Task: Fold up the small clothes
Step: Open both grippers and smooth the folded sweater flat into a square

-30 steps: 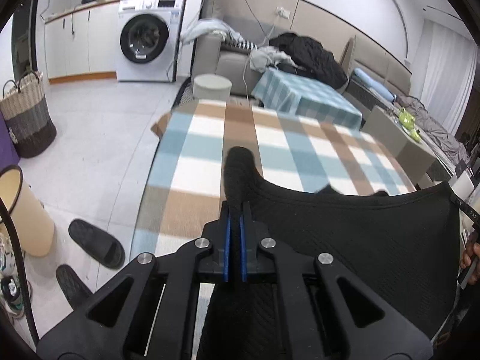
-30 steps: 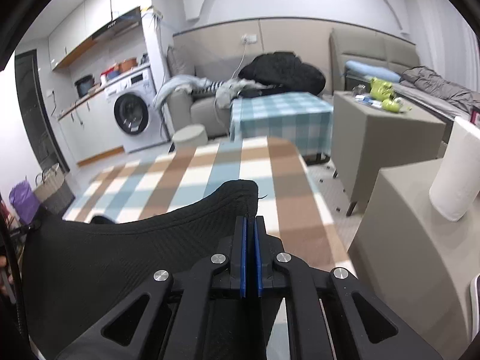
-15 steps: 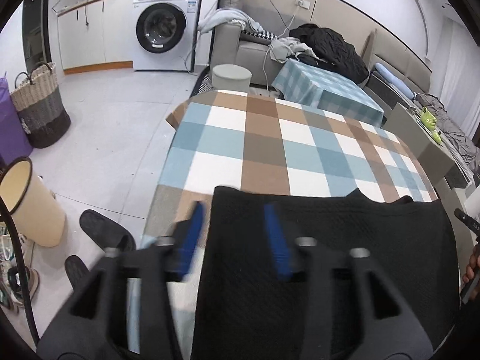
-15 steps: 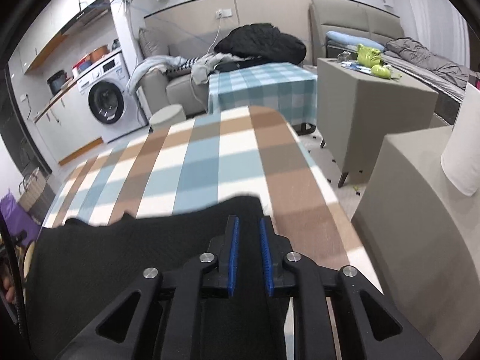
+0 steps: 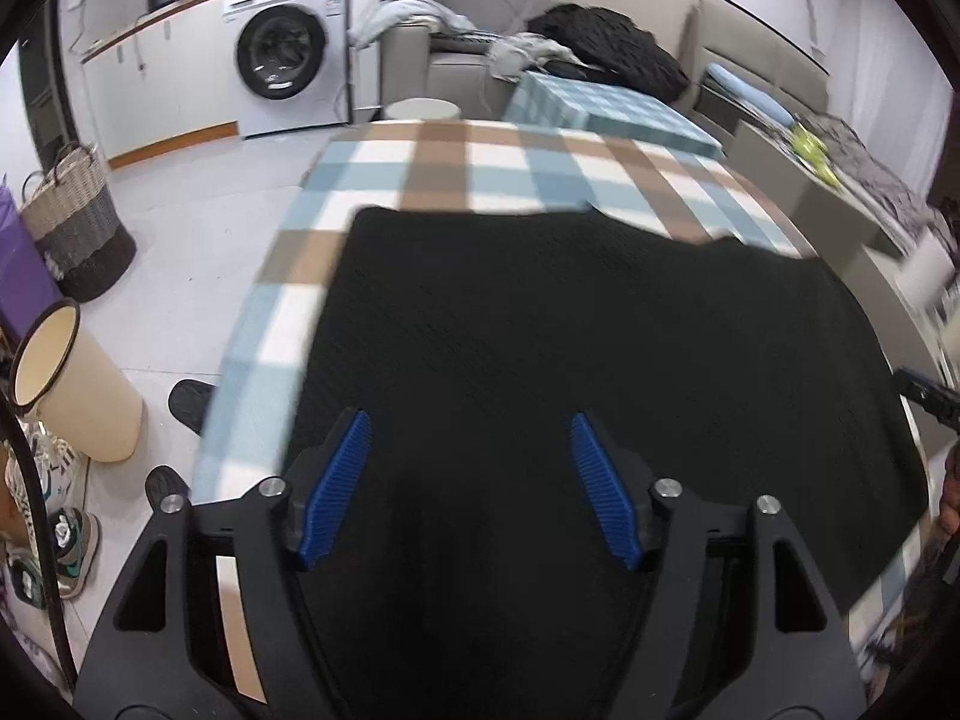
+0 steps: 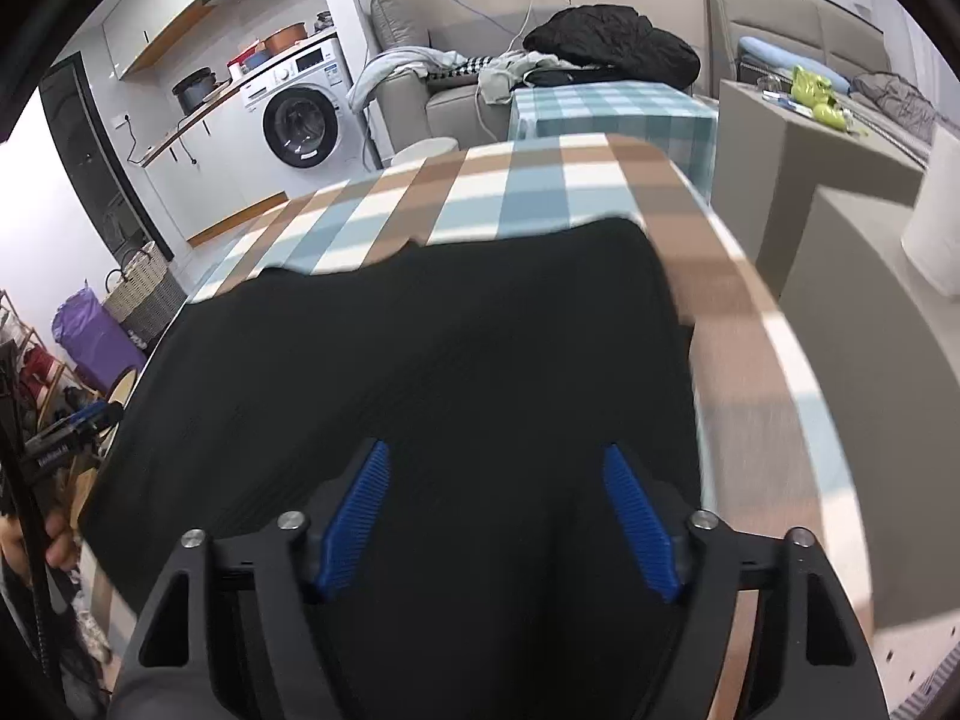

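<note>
A black ribbed-knit garment (image 5: pixel 570 324) lies flat on the table (image 5: pixel 384 180), whose cloth is checked in blue, brown and white. Over the garment's left near corner the left gripper (image 5: pixel 471 483) has just been opening; its ridged blue pads grip nothing. Over the right near corner the right gripper (image 6: pixel 495 519) has likewise just spread, empty. Beyond the table stands a white washing machine (image 5: pixel 288 48), with a grey sofa (image 6: pixel 456 90) to its right.
</note>
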Motion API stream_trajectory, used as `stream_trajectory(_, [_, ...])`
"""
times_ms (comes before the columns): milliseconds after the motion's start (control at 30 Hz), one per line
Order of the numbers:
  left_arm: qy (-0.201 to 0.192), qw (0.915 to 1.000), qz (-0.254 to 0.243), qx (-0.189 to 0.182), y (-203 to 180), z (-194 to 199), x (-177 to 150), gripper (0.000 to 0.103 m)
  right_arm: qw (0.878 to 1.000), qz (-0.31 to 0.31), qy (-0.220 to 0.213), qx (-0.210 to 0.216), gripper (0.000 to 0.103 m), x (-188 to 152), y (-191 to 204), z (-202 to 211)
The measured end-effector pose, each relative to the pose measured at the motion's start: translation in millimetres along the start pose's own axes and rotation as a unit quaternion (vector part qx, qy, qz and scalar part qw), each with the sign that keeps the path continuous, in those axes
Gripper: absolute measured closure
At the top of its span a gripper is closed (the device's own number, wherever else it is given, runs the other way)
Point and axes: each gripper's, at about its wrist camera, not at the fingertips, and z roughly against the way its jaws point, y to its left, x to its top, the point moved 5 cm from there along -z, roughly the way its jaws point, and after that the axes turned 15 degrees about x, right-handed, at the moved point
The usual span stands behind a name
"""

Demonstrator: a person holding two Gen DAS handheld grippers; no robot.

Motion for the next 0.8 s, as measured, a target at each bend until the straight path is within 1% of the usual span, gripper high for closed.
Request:
stream_trajectory(67, [-0.003,1.0,-0.007,-0.002,-14,17,-15,0.032,1.0,-0.003,0.01,0.011,0.027,-19,11,6])
stream_trajectory(133, [-0.007,0.9998,-0.009,-0.013,-26,34,-30,0.026,1.0,0.0,0.006,0.014,0.025,-37,23,15])
stream_trajectory(200, [-0.013,0.9997,-0.008,-0.022,-35,50,-42,0.023,1.0,0.004,0.0,0.013,0.015,-50,30,23])
stream_trajectory(233, [-0.015,0.9996,-0.004,-0.024,-39,59,-50,0.022,1.0,0.012,0.002,0.013,0.015,-58,36,27])
stream_trajectory(333, [-0.016,0.9994,-0.001,-0.031,-48,75,-68,0.021,1.0,0.025,0.003,0.014,0.012,-77,46,38])
stream_trajectory(400, [-0.018,0.9993,-0.008,-0.031,-52,85,-79,0.021,0.999,0.028,0.0,0.017,0.011,-85,50,45])
stream_trajectory(533, [-0.018,0.9994,-0.006,-0.029,-55,103,-99,0.021,0.999,0.032,-0.01,0.013,0.01,-100,54,62])
stream_trajectory(633, [-0.018,0.9996,-0.001,-0.024,-50,109,-108,0.021,1.0,0.019,-0.019,0.01,0.01,-109,48,74])
stream_trajectory(733, [-0.016,0.9998,0.009,-0.011,-42,113,-114,0.021,1.0,0.015,-0.017,0.009,0.01,-118,45,80])
stream_trajectory(800, [-0.014,0.9998,0.017,-0.004,-36,113,-117,0.021,1.0,0.02,-0.007,0.001,0.01,-123,43,82])
